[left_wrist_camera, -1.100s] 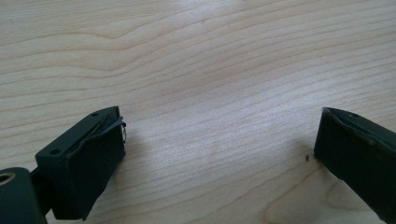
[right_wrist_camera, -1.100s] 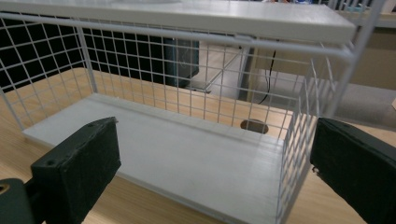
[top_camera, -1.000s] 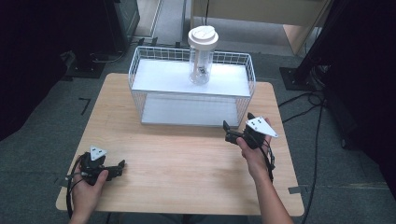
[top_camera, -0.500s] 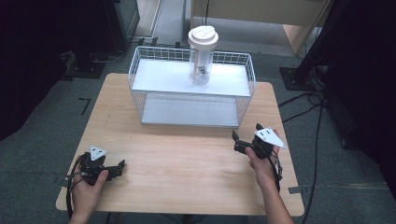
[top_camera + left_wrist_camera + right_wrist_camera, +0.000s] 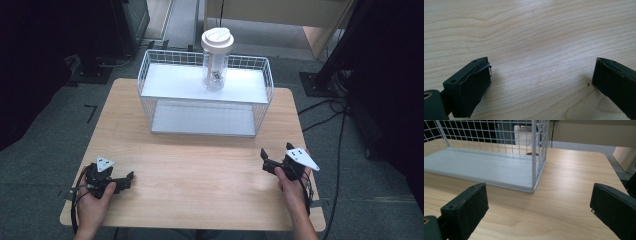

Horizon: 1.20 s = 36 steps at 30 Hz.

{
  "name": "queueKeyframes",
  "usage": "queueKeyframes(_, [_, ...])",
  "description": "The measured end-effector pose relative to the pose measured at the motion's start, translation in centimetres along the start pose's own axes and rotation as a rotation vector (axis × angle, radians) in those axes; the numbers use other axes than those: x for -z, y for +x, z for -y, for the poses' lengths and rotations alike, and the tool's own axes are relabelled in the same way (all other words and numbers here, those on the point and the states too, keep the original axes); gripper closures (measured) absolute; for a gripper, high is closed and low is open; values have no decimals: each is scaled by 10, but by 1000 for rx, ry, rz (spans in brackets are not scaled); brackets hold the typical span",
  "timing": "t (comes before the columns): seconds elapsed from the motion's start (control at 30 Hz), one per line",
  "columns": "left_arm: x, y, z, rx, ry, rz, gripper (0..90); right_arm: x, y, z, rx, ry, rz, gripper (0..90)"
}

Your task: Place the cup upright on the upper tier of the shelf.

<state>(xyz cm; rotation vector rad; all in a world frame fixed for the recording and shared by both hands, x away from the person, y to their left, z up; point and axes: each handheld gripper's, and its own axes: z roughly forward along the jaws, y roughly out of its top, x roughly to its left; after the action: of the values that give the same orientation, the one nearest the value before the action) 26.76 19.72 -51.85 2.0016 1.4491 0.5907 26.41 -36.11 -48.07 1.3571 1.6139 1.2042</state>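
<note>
- Right gripper (image 5: 267, 161): held in the right hand (image 5: 292, 186) near the table's near right corner. Jaws spread wide with nothing between them. The grey plate on top points right.
- In the right gripper view, the right gripper (image 5: 537, 205) looks along the tabletop at the rack's near right corner. Bare wood lies between the jaws.
- Left gripper (image 5: 129, 179): held in the left hand (image 5: 92, 205) near the table's near left corner, low over the wood. Jaws point right toward the table's middle.
- In the left gripper view, the left gripper (image 5: 541, 80) has its jaws set wide apart, empty, over plain wood grain.
- The two grippers are well apart, at opposite sides of the near edge.
- Table (image 5: 200, 175): light wood with rounded corners. The near half is bare between the grippers.
- Rack (image 5: 150, 100): white wire, two shelves, on the far half of the table, well away from both grippers. The lower shelf (image 5: 474, 167) is a white board.
- Jar (image 5: 216, 60): clear, upright, with a white lid, on the upper shelf a little right of its middle. Its contents are too small to tell.
- Floor: grey, with black cables at the right.
</note>
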Motion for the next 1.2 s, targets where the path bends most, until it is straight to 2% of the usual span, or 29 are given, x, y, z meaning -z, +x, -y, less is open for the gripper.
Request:
queueKeyframes(0.3, [0, 0, 0, 0, 0, 0, 21, 15, -13, 17, -2, 33, 23, 17])
queueKeyframes(0.53, [0, 0, 0, 0, 0, 0, 21, 25, -15, 32, 12, 82, 22, 17])
queueKeyframes(0.77, [0, 0, 0, 0, 0, 0, 21, 38, -16, 45, 47, 130, 36, 17])
queueKeyframes(0.93, [0, 0, 0, 0, 0, 0, 21, 46, -20, 53, 42, 206, 76, 17])
queueKeyframes(1.1, [0, 0, 0, 0, 0, 0, 21, 56, -24, 59, 52, 255, 77, 17])
queueKeyframes(1.2, [0, 0, 0, 0, 1, 0, 22, 57, -25, 62, 38, 312, 81, 18])
